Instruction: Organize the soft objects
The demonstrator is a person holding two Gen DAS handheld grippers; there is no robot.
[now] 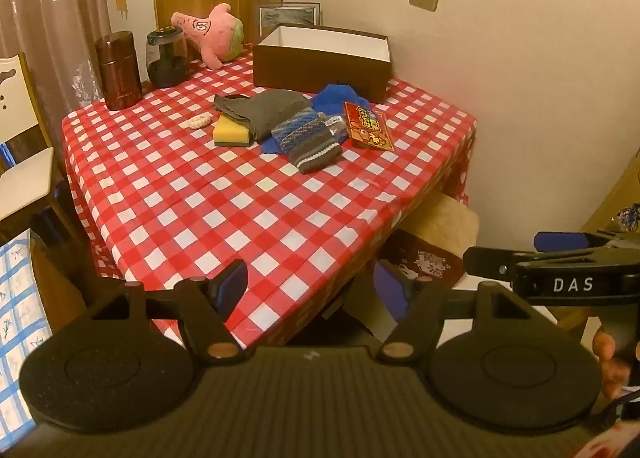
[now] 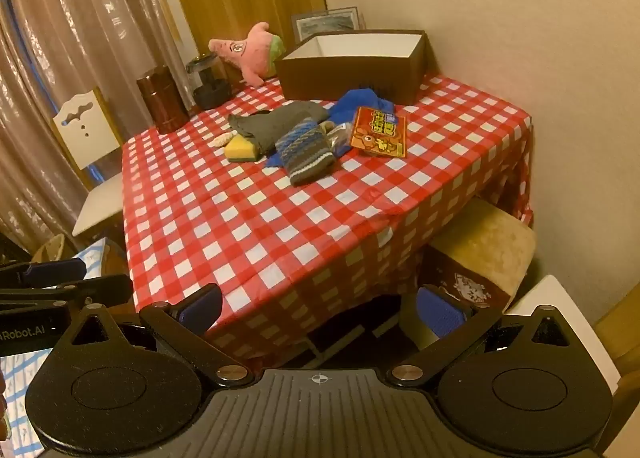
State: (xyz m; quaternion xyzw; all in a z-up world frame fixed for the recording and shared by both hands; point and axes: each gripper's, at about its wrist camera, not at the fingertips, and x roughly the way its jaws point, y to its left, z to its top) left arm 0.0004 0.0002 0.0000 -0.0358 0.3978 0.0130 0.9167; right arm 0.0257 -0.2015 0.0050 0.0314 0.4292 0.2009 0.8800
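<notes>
A pile of soft things lies mid-table: a grey cloth, a yellow sponge, a striped knit sock, a blue cloth and a small cream crocheted piece. An orange snack packet lies beside them. A pink plush star leans at the back. An open brown box stands behind the pile. My left gripper and right gripper hover open, with nothing between their fingers, off the table's near edge.
A brown canister and a dark glass jar stand at the table's back left. A white chair is on the left, a beige stool under the right edge. The red checked tablecloth covers the table.
</notes>
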